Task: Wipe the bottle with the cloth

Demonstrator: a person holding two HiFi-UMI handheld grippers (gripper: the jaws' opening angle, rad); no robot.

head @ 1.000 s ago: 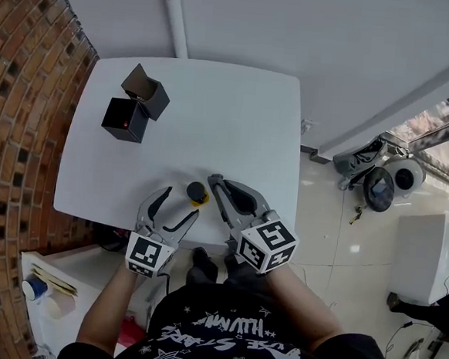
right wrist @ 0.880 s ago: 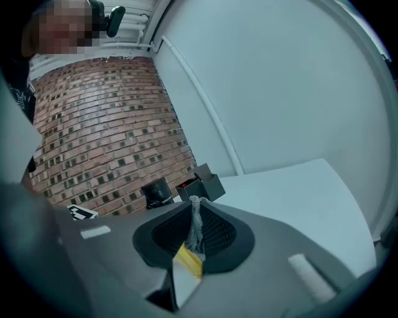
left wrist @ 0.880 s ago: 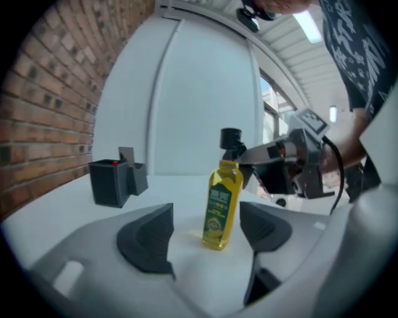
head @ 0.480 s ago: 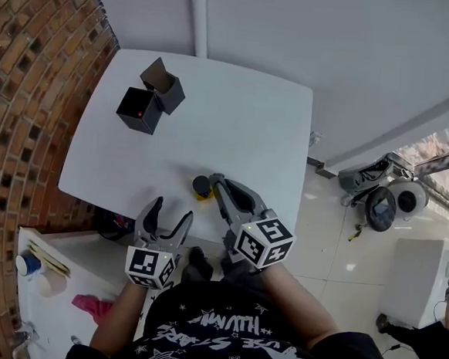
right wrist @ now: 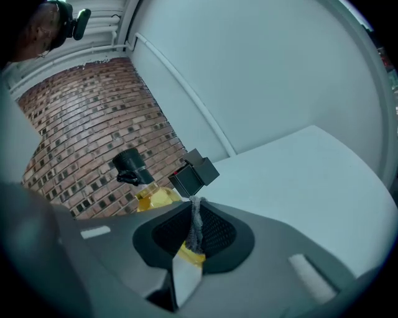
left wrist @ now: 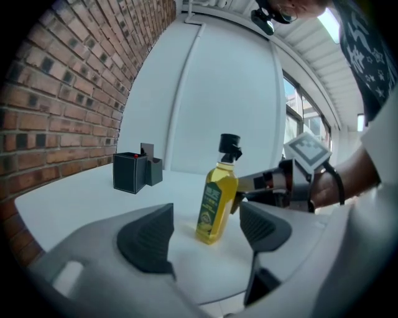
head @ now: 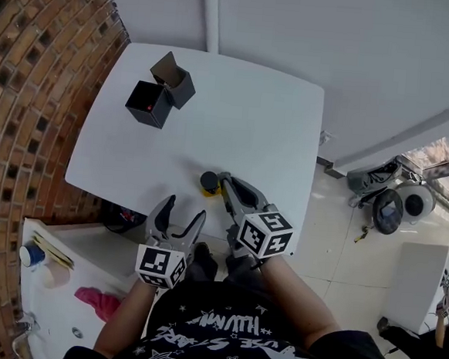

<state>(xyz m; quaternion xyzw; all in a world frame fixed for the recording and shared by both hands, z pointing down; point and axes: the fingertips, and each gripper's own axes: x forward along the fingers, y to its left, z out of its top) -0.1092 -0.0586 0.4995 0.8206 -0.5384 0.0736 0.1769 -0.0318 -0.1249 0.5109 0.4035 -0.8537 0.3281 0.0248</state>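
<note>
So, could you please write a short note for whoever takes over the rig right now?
Left gripper: open, empty, short of the table's near edge, facing the bottle.
Right gripper: shut on the cloth, right beside the bottle; whether they touch is unclear.
Bottle: upright, capped, near the front edge. Black boxes stand at the far left corner.
Done: cloth gripped and at the bottle.
Left: wiping the bottle; nothing steadies it yet.

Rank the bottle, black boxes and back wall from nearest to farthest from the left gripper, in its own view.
1. Bottle: just ahead, centre.
2. Black boxes: farther back, left.
3. Back wall: behind everything.
</note>
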